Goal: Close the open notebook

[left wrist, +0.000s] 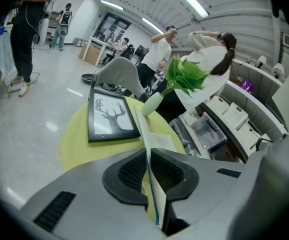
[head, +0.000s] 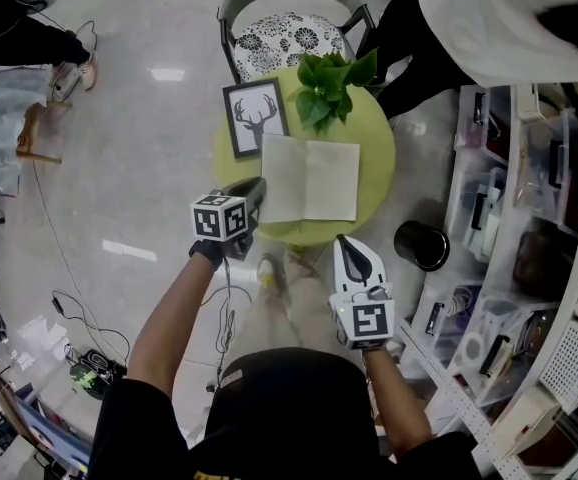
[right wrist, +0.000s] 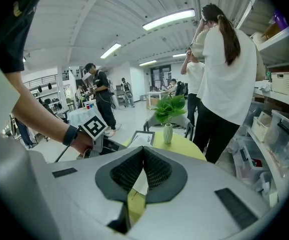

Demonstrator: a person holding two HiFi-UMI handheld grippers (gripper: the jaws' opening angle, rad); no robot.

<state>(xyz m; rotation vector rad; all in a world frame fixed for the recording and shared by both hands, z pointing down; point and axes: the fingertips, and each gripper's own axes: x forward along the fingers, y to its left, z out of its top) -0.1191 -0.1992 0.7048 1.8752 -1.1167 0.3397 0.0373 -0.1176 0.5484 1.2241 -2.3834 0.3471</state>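
An open white notebook (head: 309, 178) lies on a small round yellow-green table (head: 379, 153). My left gripper (head: 259, 188) sits at the notebook's left edge. In the left gripper view it (left wrist: 148, 153) is shut on the left cover, and the notebook (left wrist: 145, 129) shows edge-on, raised between the pads. My right gripper (head: 343, 240) hovers at the table's near edge, below the notebook's right page. Seen in the right gripper view, it (right wrist: 143, 153) is shut with nothing in it.
A framed deer picture (head: 256, 116) and a green plant in a white vase (head: 331, 83) stand at the table's back. Behind is a chair with a patterned cushion (head: 289, 33). A black bin (head: 421, 245) and shelves (head: 529, 268) are at the right, with a person (head: 499, 18) close by.
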